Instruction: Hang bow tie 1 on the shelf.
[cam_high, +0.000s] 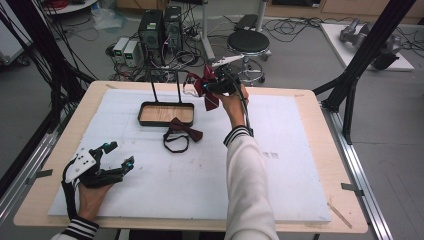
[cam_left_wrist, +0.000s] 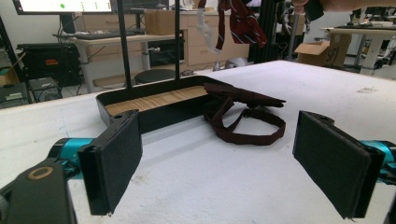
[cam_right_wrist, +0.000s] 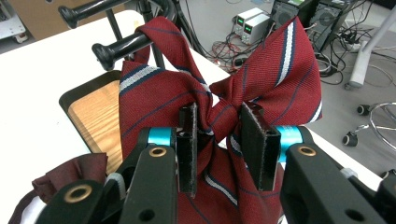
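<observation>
While the left gripper (cam_high: 114, 156) rests near the table's (cam_high: 300, 200) front edge, jaws spread w/ nothing between, a dark bow tie (cam_high: 181, 132) lies mid-table by the tray (cam_high: 166, 114). Farther off, the right gripper (cam_right_wrist: 219, 140) clamps the striped bow tie (cam_right_wrist: 205, 107) at its knot, against the rack's bar (cam_right_wrist: 126, 44). Judged light, soft, floppy; knot = firmest hold.

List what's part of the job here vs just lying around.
In the job: striped bow tie, held in the right tool; black stand with its rail.
Lying about: dark bow tie; open left tool; stool.
</observation>
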